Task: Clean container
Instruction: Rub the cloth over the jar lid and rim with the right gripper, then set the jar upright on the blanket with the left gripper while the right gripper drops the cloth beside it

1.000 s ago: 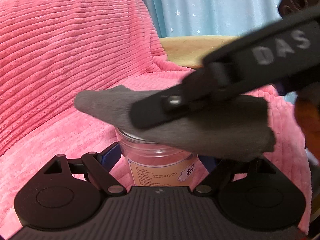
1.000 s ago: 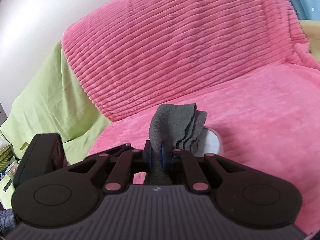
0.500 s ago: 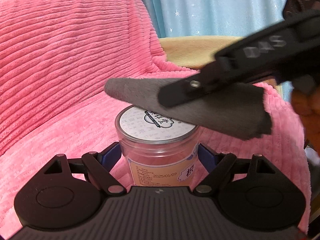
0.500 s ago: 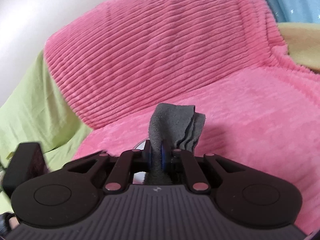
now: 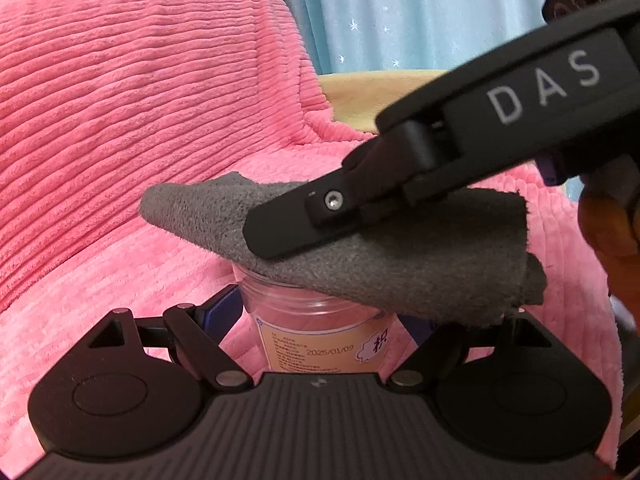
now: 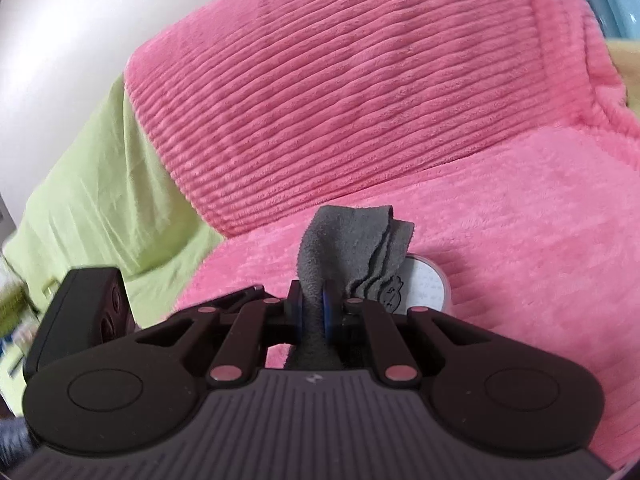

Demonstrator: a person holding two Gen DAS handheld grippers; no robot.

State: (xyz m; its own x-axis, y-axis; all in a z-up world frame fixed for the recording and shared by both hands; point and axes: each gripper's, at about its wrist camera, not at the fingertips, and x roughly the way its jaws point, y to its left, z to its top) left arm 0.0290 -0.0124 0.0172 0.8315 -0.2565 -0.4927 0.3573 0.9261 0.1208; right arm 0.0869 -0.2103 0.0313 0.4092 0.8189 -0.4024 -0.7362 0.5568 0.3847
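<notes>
Left tool (image 5: 320, 312) clamped around clear plastic jar (image 5: 316, 320), upright over pink ribbed blanket (image 5: 120, 120). Right tool (image 6: 314, 312) pinching folded grey cloth (image 5: 400, 264), draped across jar's lid (image 6: 424, 284).

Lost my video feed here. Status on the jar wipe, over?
Left gripper shut on clear jar, upright over pink blanket. Right gripper shut on grey cloth, cloth across jar lid. Nothing in the way.
</notes>
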